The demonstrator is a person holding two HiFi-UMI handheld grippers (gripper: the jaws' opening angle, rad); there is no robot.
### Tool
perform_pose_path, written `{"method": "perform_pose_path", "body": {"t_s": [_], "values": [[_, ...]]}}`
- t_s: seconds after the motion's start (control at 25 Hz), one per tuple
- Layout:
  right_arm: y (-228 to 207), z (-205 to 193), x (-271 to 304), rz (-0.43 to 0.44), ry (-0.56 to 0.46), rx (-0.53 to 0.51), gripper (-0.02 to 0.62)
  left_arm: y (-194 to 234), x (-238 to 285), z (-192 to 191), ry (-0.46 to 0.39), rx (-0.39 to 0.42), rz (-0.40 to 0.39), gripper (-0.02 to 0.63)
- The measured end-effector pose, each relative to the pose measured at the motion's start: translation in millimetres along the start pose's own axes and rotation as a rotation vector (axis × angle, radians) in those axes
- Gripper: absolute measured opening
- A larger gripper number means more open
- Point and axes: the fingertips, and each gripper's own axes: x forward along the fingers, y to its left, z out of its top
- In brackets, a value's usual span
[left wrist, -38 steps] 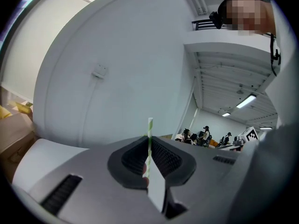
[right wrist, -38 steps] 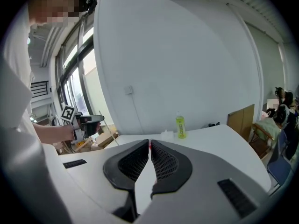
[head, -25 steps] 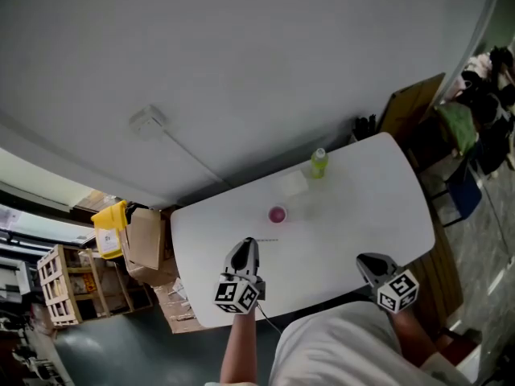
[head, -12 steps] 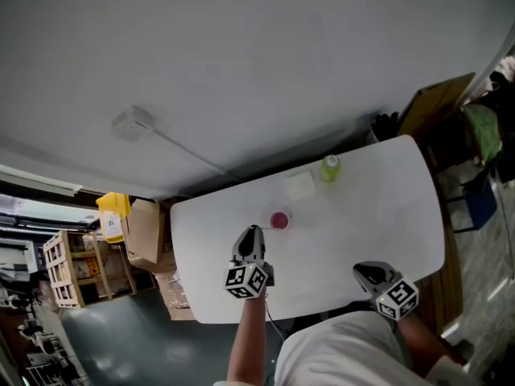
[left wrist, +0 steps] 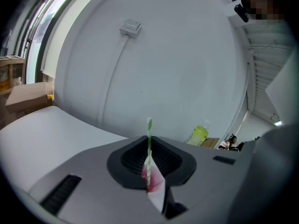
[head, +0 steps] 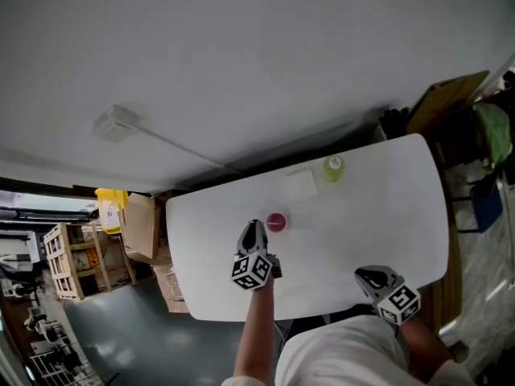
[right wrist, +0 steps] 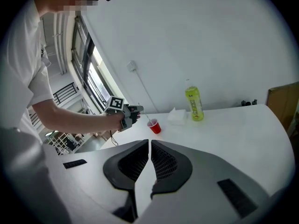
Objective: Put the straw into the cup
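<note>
Closes in on the red cup (head: 276, 222) with the left tongs (head: 253, 228), now just beside it and no longer hanging back toward the table's front edge as a second ago. Leaves the right tongs (head: 367, 275) much as before, low over the front edge toward the right corner.

Grips the green-striped straw (left wrist: 149, 133) in the left tongs, jaws pressed together on it. Lets the upper end stand free above the jaws and runs the lower part down past them toward a patch of red, by the look of it the cup. Holds the jaws of the right tongs (right wrist: 149, 143) together but for a thin slit, with nothing in them.

Seen from the right gripper view, slants the straw (right wrist: 148, 118) down from the left tongs (right wrist: 139, 108) to the mouth of the cup (right wrist: 155, 126); cannot tell a tip inside the rim from a tip just above it.

Finds the cup upright on the white table (head: 386, 215), in the left half, between the middle and the back edge. Shows, farther on near the back edge, a folded white napkin (head: 300, 185) and just beside it a green bottle (head: 333, 167), both well clear of the tongs.

Judges the task well along: straw picked up and brought to the cup. Leaves still to do, as far as can be told, seating it in the cup and letting go.
</note>
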Motion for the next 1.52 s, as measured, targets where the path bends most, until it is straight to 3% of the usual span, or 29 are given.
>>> {"method": "perform_pose_path", "body": {"t_s": [0.28, 0.6, 1.12, 1.52], "values": [[-23, -4, -8, -0.010, 0.003, 0.005, 0.041, 1, 2, -20, 0.055, -0.046, 0.045, 0.044], [-20, 6, -4, -0.013, -0.021, -0.006, 0.041, 10, -9, -30, 0.092, -0.067, 0.064, 0.075], [39, -10, 6, 0.029, 0.013, -0.094, 0.041, 5, -67, -38, 0.076, -0.120, 0.021, 0.069], [102, -6, 4, 0.075, -0.005, -0.210, 0.041, -21, -160, -7, -0.035, 0.012, -0.027, 0.003]]}}
